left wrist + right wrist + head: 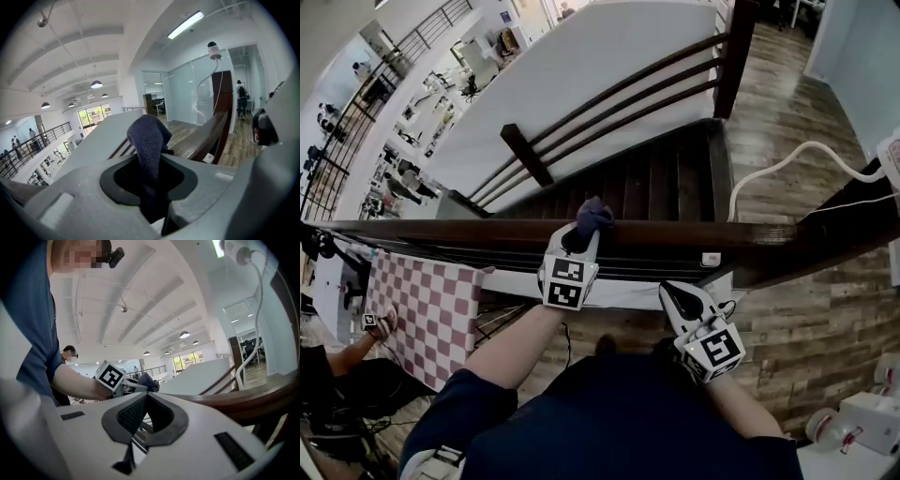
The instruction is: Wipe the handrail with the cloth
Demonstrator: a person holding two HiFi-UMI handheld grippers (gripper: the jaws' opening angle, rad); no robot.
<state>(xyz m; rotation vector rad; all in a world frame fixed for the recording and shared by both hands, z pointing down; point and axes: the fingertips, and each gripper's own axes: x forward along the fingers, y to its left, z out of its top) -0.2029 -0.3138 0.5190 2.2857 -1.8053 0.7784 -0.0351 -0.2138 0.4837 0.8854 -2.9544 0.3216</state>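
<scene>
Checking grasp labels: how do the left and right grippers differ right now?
Load: the left gripper is shut on a dark blue cloth. The right gripper has its jaws together on nothing.
Position: the left gripper is up at the handrail, with the cloth at its top edge. The right gripper sits lower, nearer the person.
Shared: both are white and carry a marker cube.

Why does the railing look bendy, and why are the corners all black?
Head view: the wide lens bows the handrail. Left gripper view: a black ring fills the corners, the ceiling light glares white, the cloth looks sharp. Right gripper view: the same black ring, handrail curved again.
</scene>
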